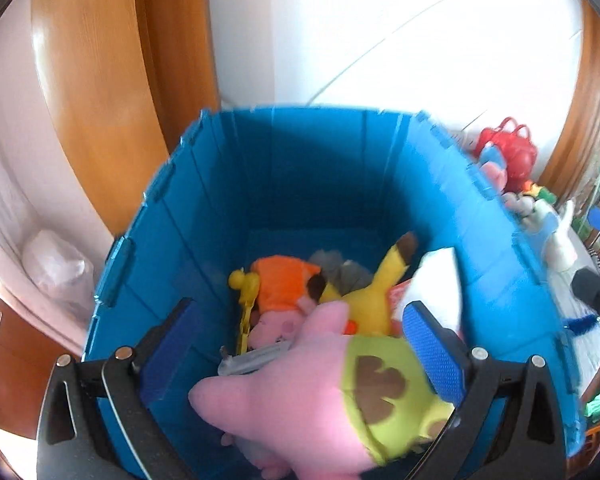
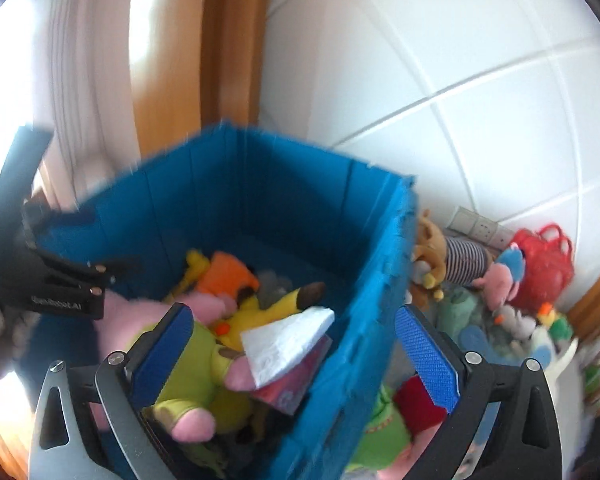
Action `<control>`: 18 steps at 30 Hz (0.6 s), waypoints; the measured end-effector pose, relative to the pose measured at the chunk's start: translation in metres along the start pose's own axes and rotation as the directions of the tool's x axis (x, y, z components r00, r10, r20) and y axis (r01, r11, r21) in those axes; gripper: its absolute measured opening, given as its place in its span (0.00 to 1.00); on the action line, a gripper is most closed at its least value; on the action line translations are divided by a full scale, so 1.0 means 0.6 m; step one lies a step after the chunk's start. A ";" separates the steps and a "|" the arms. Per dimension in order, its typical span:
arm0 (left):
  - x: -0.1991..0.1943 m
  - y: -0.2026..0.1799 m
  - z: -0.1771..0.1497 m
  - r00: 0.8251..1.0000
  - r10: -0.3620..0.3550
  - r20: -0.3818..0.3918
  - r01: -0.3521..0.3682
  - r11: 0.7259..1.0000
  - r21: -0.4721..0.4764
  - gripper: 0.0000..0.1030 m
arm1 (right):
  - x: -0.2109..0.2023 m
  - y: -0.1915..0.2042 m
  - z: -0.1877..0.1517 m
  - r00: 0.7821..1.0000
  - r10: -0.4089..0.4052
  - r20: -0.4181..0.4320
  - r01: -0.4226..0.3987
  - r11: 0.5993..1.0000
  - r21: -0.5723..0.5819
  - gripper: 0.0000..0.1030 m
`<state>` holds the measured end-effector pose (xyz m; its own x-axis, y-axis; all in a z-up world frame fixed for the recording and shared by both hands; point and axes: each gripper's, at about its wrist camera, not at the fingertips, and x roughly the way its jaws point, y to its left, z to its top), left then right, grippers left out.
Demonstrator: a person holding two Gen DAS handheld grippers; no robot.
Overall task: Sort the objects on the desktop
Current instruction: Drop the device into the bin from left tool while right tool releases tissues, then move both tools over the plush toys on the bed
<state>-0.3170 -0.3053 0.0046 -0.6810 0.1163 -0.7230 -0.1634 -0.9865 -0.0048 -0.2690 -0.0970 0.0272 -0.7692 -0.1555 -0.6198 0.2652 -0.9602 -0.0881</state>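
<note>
Pink star plush (image 1: pixel 300 392) with green shorts, in blue bin (image 1: pixel 300 168).

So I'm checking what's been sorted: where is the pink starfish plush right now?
The pink starfish plush lies inside the blue bin, at its near side, on top of the yellow plush, just in front of the open left tongs.

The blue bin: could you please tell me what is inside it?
The blue bin holds a pink star plush, yellow plush, orange plush and white paper. Whatever lies beneath them is covered.
</note>
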 end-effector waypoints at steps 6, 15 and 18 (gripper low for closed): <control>-0.098 -0.075 -0.027 0.986 -0.064 0.154 0.056 0.997 0.058 1.00 | -0.143 -0.055 -0.066 0.979 -0.089 0.186 0.058 0.985 0.165 1.00; -0.182 -0.272 -0.088 0.950 -0.198 0.242 0.159 0.972 0.171 1.00 | -0.218 -0.189 -0.218 0.978 -0.128 0.167 0.061 0.932 0.358 1.00; -0.185 -0.350 -0.108 0.944 -0.237 0.229 0.198 0.963 0.181 1.00 | -0.238 -0.239 -0.265 0.977 -0.118 0.177 0.041 0.921 0.386 1.00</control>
<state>-0.1608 -0.1185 0.0412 -0.7680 0.3699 -0.5229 -0.4213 -0.9066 -0.0227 -0.1045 0.0998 0.0043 -0.8859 -0.0796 -0.4569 -0.0122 -0.9808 0.1945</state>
